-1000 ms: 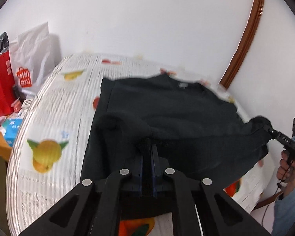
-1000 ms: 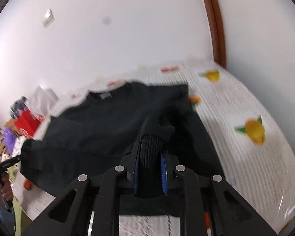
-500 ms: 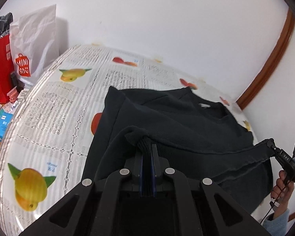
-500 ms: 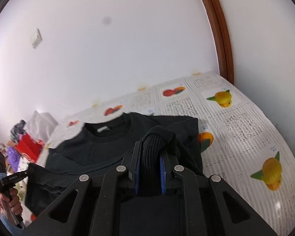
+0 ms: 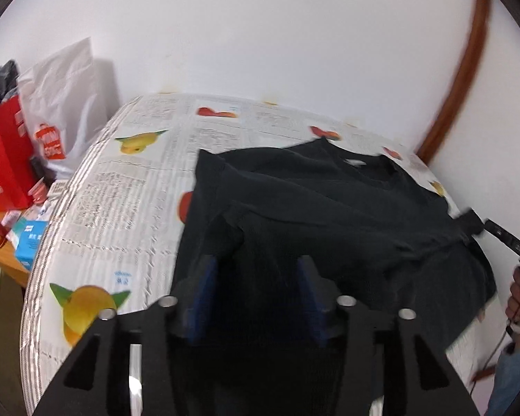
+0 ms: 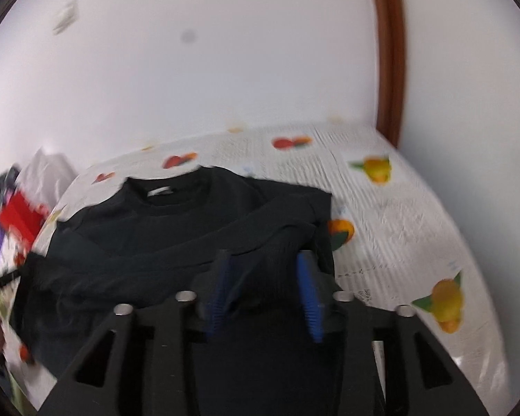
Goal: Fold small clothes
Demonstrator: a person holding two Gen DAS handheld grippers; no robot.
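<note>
A small black sweater [image 5: 329, 215] lies on the fruit-print tablecloth [image 5: 121, 208], its bottom hem folded up toward the collar. My left gripper [image 5: 256, 270] is open just above the folded hem at the sweater's left side. In the right wrist view the same sweater [image 6: 156, 242] shows its collar label, and my right gripper [image 6: 263, 267] is open over the folded hem at its right side. The cloth lies loose between both pairs of blue pads. The right gripper also shows in the left wrist view [image 5: 502, 239], at the sweater's right edge.
Red and white shopping bags [image 5: 34, 145] and small boxes [image 5: 27, 242] stand off the table's left end. A white wall runs behind the table, with a brown wooden frame [image 5: 461, 79] at the right. Bare tablecloth [image 6: 398, 225] lies right of the sweater.
Both grippers were shut on the sweater's hem and carried it up toward the collar. Now both have opened and let the hem go; it lies on the sweater.
</note>
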